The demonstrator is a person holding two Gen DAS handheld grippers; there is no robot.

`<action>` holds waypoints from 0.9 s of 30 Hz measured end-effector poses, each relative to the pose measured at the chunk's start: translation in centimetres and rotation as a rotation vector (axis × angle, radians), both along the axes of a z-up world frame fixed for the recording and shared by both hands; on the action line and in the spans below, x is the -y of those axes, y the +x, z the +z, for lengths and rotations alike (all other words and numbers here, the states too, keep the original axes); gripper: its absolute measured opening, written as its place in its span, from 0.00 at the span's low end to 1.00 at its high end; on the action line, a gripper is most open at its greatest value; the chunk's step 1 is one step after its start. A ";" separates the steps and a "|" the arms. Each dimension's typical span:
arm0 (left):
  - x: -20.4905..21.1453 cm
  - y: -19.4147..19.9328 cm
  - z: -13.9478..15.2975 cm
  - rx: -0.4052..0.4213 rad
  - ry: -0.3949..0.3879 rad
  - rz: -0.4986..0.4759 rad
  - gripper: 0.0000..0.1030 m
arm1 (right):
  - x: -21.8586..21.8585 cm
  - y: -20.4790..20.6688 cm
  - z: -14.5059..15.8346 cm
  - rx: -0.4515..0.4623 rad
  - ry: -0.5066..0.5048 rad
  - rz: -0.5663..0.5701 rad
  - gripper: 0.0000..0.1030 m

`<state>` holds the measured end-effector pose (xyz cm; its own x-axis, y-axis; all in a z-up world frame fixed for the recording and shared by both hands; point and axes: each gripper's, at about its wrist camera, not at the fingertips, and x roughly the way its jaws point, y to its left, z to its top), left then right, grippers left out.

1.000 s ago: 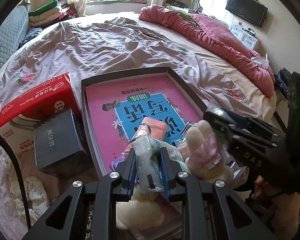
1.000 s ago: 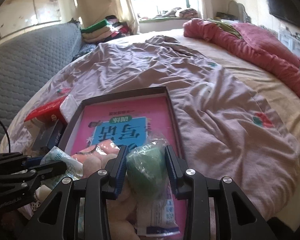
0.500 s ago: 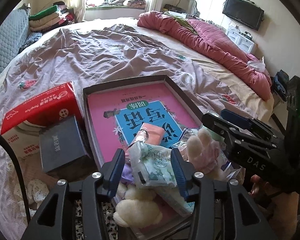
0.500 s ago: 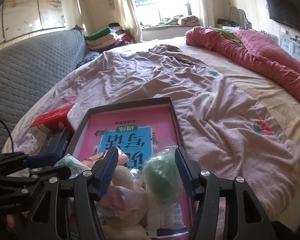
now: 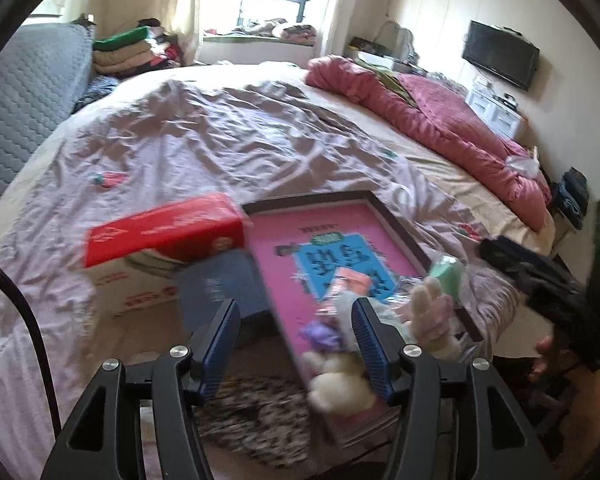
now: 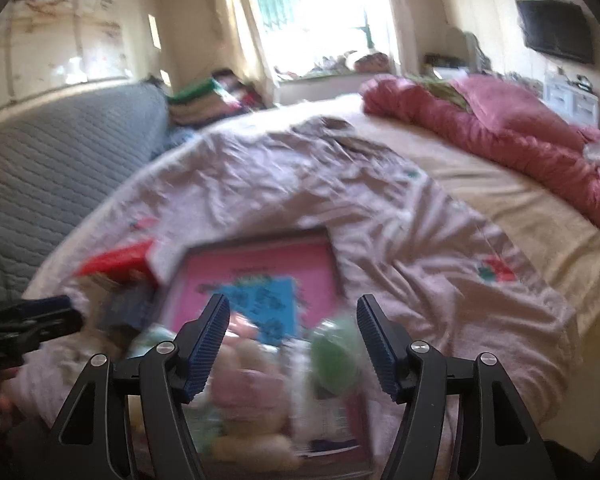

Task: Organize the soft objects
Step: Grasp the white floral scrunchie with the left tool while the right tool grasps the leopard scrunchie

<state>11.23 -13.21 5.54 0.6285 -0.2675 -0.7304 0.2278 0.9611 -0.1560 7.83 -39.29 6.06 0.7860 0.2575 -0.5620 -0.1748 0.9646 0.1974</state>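
A dark-rimmed shallow box [image 5: 396, 222] with a pink and blue book inside lies on the bed. Several soft things are piled at its near end: a cream plush toy [image 5: 340, 380], a pink and cream plush [image 5: 432, 316], a purple bit [image 5: 320, 334] and a bagged green ball [image 5: 446, 276]. My left gripper [image 5: 296, 344] hangs above and left of the pile, its jaws opening with nothing between the pads. My right gripper [image 6: 294, 340] is raised over the pile, jaws opening; the green ball [image 6: 334, 356] and pink plush [image 6: 252, 392] lie below, free of its pads.
A red and white tissue box [image 5: 160, 240] and a dark box [image 5: 220, 292] sit left of the tray. A leopard-print cloth [image 5: 256, 412] lies below. The rumpled mauve sheet [image 5: 220, 140] spreads beyond, with a red quilt [image 5: 440, 128] at the right and a grey padded headboard [image 6: 40, 168] at the left.
Both grippers opened: the left let go of the clear-wrapped packet, the right released the bagged green ball. Both then lifted and drew back from the pile, which stays in the box.
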 end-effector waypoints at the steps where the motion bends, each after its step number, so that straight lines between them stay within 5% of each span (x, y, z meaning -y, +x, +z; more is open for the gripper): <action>1: -1.2 -0.2 0.4 0.004 0.000 0.021 0.60 | -0.9 -0.4 0.8 0.014 0.002 0.023 0.72; 9: -9.6 -0.7 -0.5 -0.043 0.025 0.162 0.66 | -11.8 -2.2 2.5 -0.011 0.002 0.327 0.72; 17: -13.4 -0.8 -5.5 -0.160 0.053 0.210 0.66 | -20.8 -2.8 -3.3 -0.151 -0.200 0.537 0.72; 27: -14.5 1.3 -10.7 -0.264 0.044 0.212 0.66 | -25.2 -1.2 -9.9 -0.266 -0.431 0.645 0.72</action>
<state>12.53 1.26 -5.17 0.4546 -0.1158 -0.8831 -0.0207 0.9899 -0.1405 6.60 -14.12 -3.83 0.3838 0.3318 -0.8617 -0.7207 0.6911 -0.0549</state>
